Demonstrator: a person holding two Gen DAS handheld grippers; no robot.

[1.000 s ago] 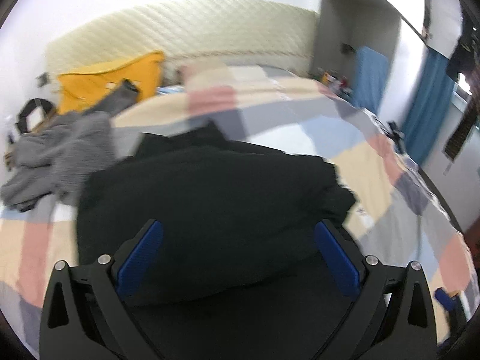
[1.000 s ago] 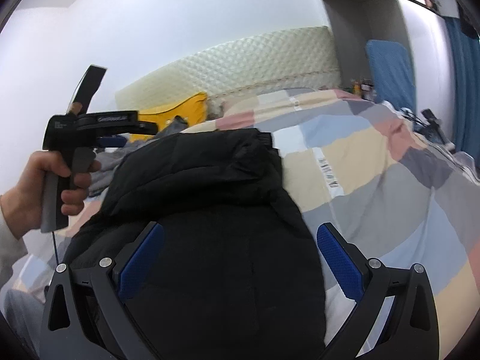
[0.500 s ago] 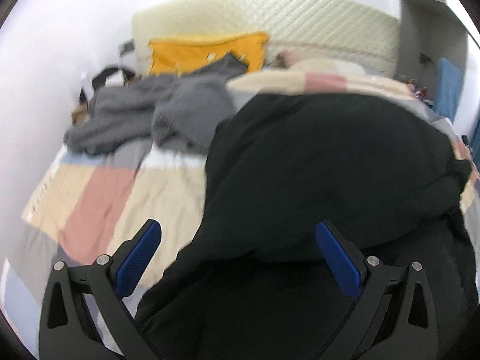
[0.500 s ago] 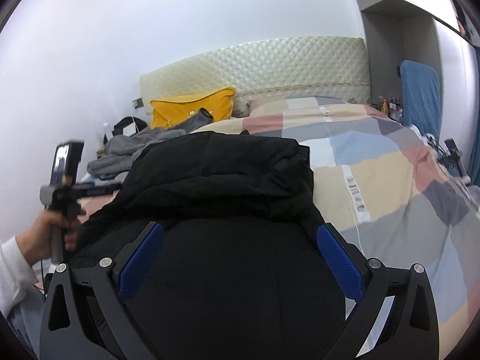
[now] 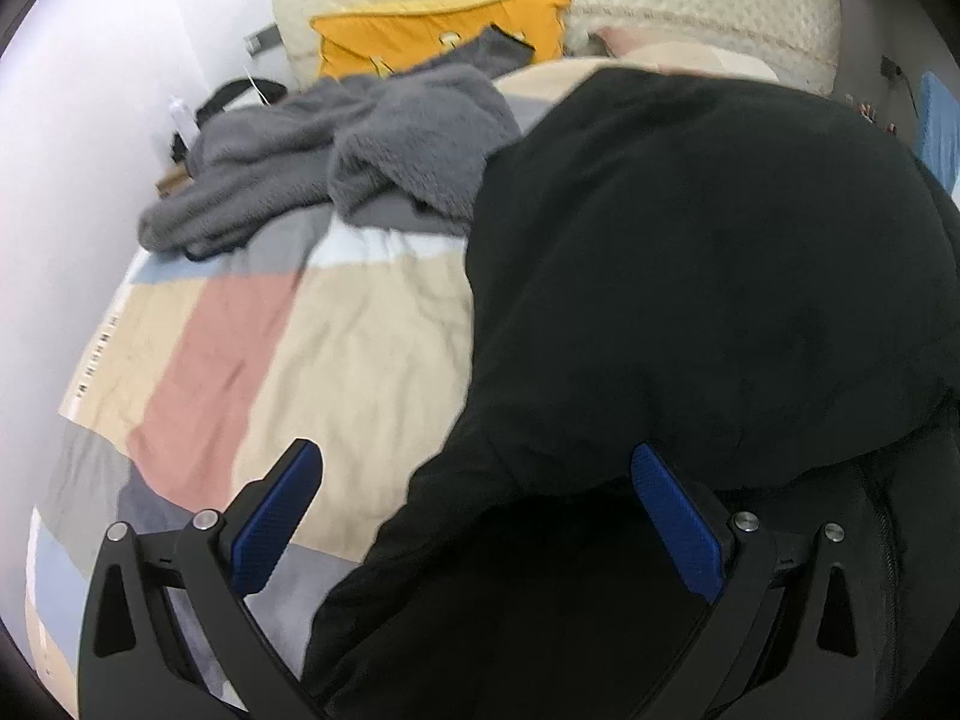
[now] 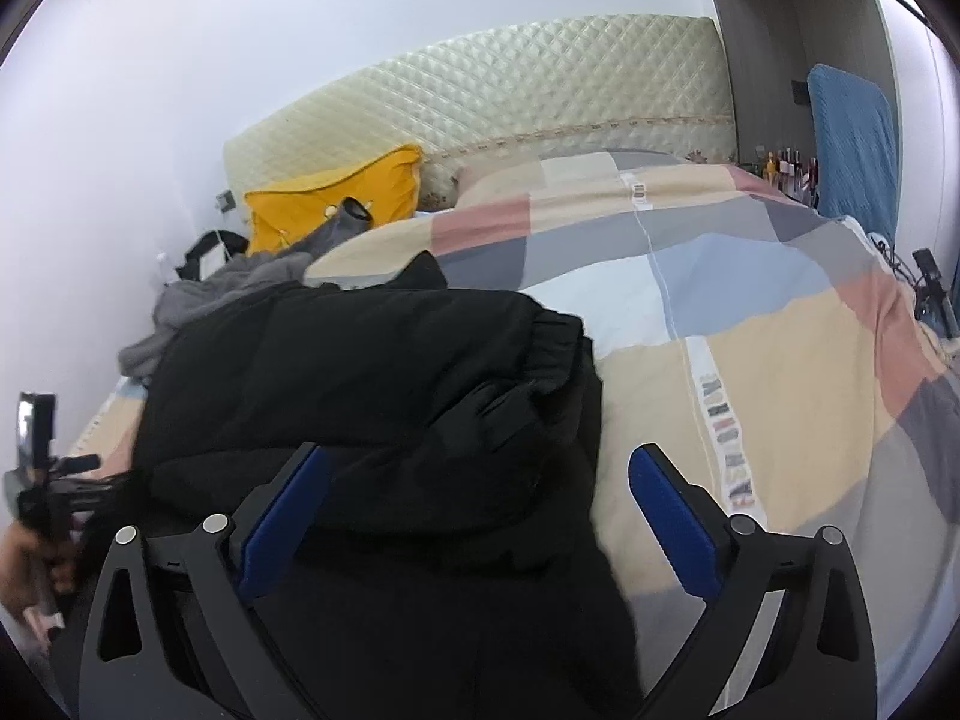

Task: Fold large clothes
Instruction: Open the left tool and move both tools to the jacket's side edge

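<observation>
A large black padded jacket [image 5: 690, 276] lies partly folded on a bed with a checked cover [image 5: 336, 348]. My left gripper [image 5: 480, 516] is open and empty above the jacket's lower left edge. My right gripper [image 6: 480, 510] is open and empty over the jacket's [image 6: 372, 372] right side, near a gathered cuff [image 6: 552, 336]. The left gripper [image 6: 42, 480] and the hand holding it show at the left edge of the right wrist view.
A grey fleece garment [image 5: 336, 138] lies bunched at the bed's far left, with a yellow pillow [image 5: 432, 30] behind it against the quilted headboard [image 6: 510, 102]. A white wall runs along the left. A blue chair [image 6: 852, 132] stands at the far right.
My left gripper has swung left and dropped toward the jacket's left edge, bringing bare bedcover into view. My right gripper has shifted right, toward the jacket's cuff side. Both stayed open.
</observation>
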